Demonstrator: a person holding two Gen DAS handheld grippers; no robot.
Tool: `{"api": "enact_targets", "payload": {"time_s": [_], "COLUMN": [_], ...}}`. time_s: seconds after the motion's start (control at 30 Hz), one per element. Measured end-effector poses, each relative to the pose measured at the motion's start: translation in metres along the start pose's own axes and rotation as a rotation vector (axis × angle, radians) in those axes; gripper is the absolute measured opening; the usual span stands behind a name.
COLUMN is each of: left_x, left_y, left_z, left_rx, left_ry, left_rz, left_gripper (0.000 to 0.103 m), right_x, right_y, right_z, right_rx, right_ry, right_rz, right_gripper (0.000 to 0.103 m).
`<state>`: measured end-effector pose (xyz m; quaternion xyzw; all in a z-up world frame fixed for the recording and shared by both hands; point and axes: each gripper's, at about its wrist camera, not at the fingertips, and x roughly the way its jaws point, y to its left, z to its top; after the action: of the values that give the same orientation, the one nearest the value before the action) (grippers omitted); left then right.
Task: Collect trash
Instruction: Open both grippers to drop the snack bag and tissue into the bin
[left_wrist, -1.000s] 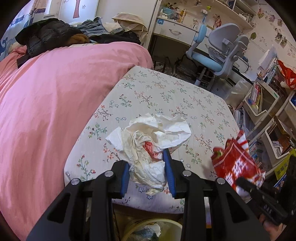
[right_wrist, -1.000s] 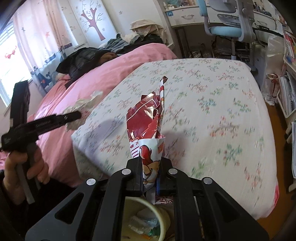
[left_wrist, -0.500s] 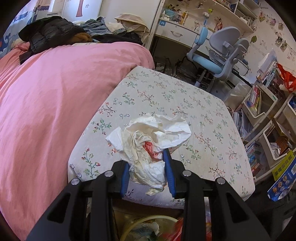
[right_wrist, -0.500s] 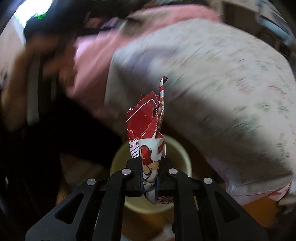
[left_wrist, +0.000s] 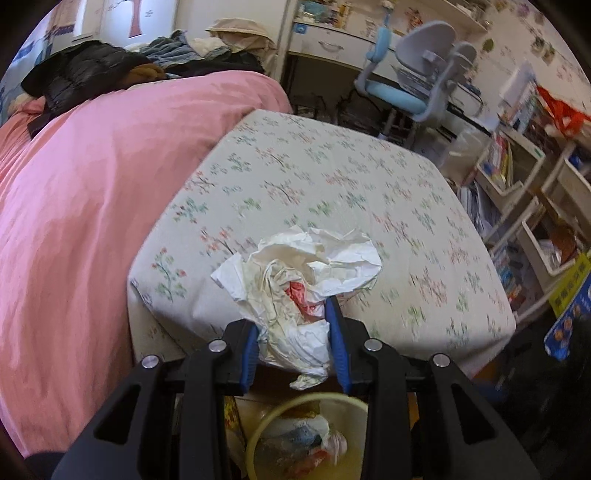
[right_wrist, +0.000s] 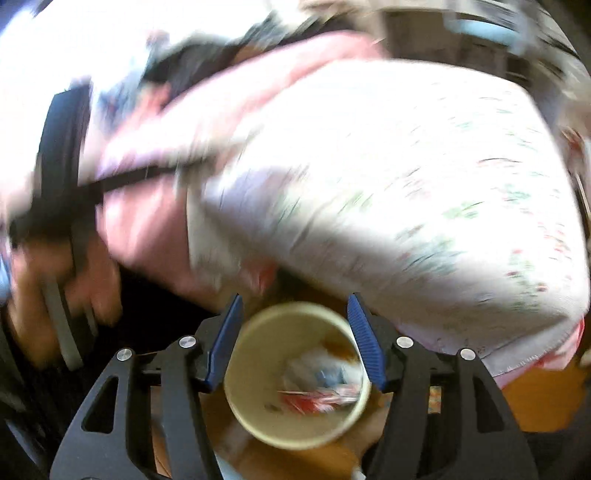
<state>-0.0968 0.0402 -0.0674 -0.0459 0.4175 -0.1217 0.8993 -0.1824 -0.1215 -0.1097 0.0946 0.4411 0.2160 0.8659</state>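
My left gripper (left_wrist: 295, 332) is shut on a crumpled white paper wad (left_wrist: 299, 273) with a red patch, held over the bed's front edge. Below it stands a pale yellow bin (left_wrist: 258, 432) with trash inside. In the blurred right wrist view my right gripper (right_wrist: 295, 332) hangs right above the same bin (right_wrist: 255, 332), its jaws opening with nothing between the pads. The red snack wrapper (right_wrist: 321, 400) lies inside the bin among other trash. The left gripper (right_wrist: 144, 173) and the hand (right_wrist: 40, 284) holding it show as a dark blur at the left.
A floral sheet (left_wrist: 332, 192) covers the near end of the bed, a pink duvet (left_wrist: 92, 184) the left side with dark clothes (left_wrist: 85, 81) piled behind. A blue-grey desk chair (left_wrist: 417, 85), a desk and crowded shelves (left_wrist: 524, 177) line the right. The bin stands on an orange-brown floor (right_wrist: 535, 398).
My right gripper swung down over the bin, opened, and the red wrapper dropped in. The left gripper with its paper wad drifted back toward the bed's edge, bringing the bin further into view.
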Motion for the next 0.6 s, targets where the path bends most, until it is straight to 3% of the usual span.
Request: {"api": "enact_targets", "payload": {"time_s": [0.1, 0.27, 0.4, 0.5, 0.6], "left_x": [-0.001, -0.005, -0.009, -0.004, -0.006], "left_y": [-0.014, -0.036, -0.047, -0.053, -0.066], "left_z": [-0.015, -0.043, -0.066, -0.085, -0.098], "left_rx": [0.048, 0.130, 0.206, 0.256, 0.348], "left_ry": [0.027, 0.096, 0.227, 0.373, 0.397], "left_rz": [-0.010, -0.021, 0.016, 0.009, 0.033], "left_gripper": [0.034, 0.034, 0.036, 0.044, 0.060], "right_x": [-0.017, -0.033, -0.044, -0.042, -0.044], "right_y": [-0.019, -0.044, -0.057, -0.059, -0.059], "right_z": [0.008, 0.012, 0.015, 0.018, 0.014], "right_rx": [0.104, 0.246, 0.285, 0.285, 0.282], "right_ry": [-0.095, -0.179, -0.207, -0.199, -0.202], "right_rz": [-0.006, 0.025, 0.045, 0.048, 0.042], "right_gripper": [0.067, 0.067, 0.068, 0.069, 0.071]}}
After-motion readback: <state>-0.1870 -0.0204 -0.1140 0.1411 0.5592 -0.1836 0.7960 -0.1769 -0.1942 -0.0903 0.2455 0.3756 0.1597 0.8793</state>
